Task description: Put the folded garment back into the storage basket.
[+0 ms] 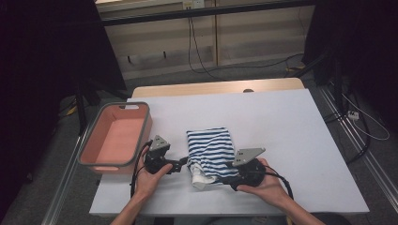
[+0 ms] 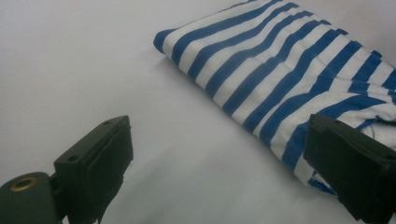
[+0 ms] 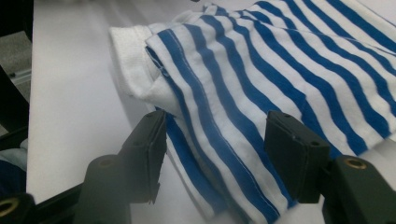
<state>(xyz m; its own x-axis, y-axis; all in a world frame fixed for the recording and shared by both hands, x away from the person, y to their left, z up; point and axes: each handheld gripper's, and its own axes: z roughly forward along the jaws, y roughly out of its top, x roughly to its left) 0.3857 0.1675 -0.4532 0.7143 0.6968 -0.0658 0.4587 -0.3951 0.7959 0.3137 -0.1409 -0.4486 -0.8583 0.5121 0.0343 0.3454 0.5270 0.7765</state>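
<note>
Nearest the camera, the person's hands hold both tools at the near edge of the white desk point(image 1: 291, 140). The pink bin point(image 1: 96, 161) sits on the desk's left side. The folded blue-and-white striped shirt point(image 1: 211, 145) lies mid-desk, no readable label. The right tool point(image 3: 215, 154) straddles its hem, jaws apart; the left tool point(image 2: 219, 163) is spread wide beside it.

The blue-and-white striped garment point(image 1: 210, 149) lay folded into a rough rectangle, flat on the white surface, its stripes running across its width. A plain white hem or cuff point(image 3: 132, 60) stuck out at its near corner, loosely crumpled. Its near edge lay between the right gripper's point(image 3: 212, 156) spread jaws. It lay just beyond the left gripper's point(image 2: 219, 163) wide-apart jaws, with one edge beside the right-hand jaw.
</note>
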